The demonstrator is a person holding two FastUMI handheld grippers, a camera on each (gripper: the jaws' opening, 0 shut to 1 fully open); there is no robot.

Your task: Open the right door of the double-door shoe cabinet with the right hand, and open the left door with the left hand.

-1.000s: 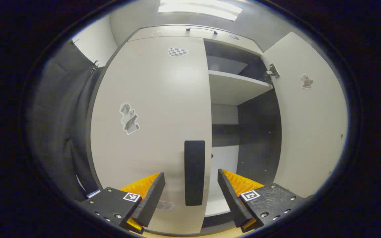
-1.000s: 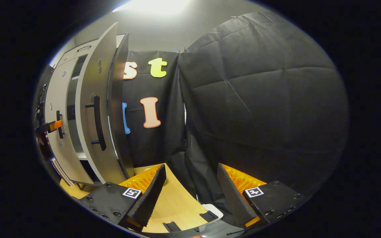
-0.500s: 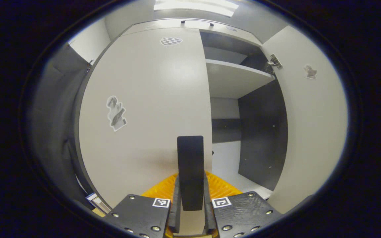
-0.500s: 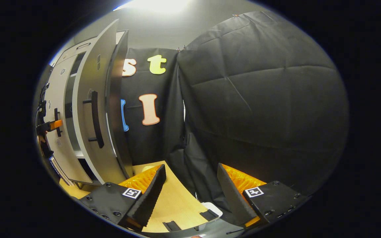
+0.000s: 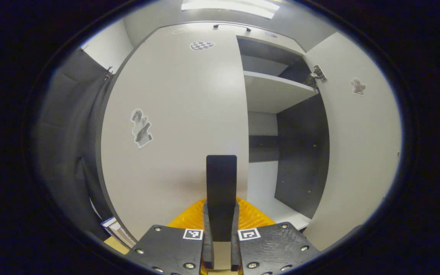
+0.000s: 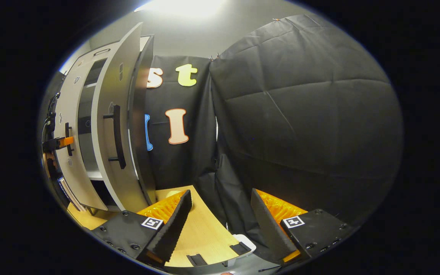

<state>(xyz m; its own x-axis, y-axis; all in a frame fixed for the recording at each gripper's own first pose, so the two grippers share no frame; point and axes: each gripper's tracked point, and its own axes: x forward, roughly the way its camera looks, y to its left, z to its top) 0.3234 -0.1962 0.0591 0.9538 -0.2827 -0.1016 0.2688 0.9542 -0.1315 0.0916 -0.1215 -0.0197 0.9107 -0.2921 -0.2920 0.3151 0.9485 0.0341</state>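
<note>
Pale grey shoe cabinet (image 5: 189, 114) fills the left gripper view: left door (image 5: 181, 126) looks shut or nearly so, w/ a checkered sticker (image 5: 202, 45) near its top edge & a figure sticker (image 5: 141, 128) toward its left edge. Left gripper (image 5: 221, 225) is clamped on the left door's black handle (image 5: 221, 179), both fingers pressed to its sides near the lower end, handle upright btwn them, close to the door's right edge. Right door (image 5: 357, 145) stands swung open at the right, hinge (image 5: 318, 72) near its top inner corner, small sticker (image 5: 357, 86) on its inner face. Inside: a light shelf (image 5: 273, 91) up high, dark side panel (image 5: 300, 152), pale floor below. In the right gripper view the cabinet sits at the far left, right door (image 6: 111, 126) open w/ its black bar handle (image 6: 117, 135) facing out; left gripper (image 6: 60, 142) shows far off on the left door's handle (image 6: 67, 138). Right gripper (image 6: 220, 221) has its fingers spread wide apart, gripping nothing, hanging over the wooden desk (image 6: 201, 233) near its front edge, well apart from the cabinet; black cloth wall (image 6: 300, 114) behind. A white object (image 6: 243, 244) lies at the desk's near edge; can't tell what it is.
</note>
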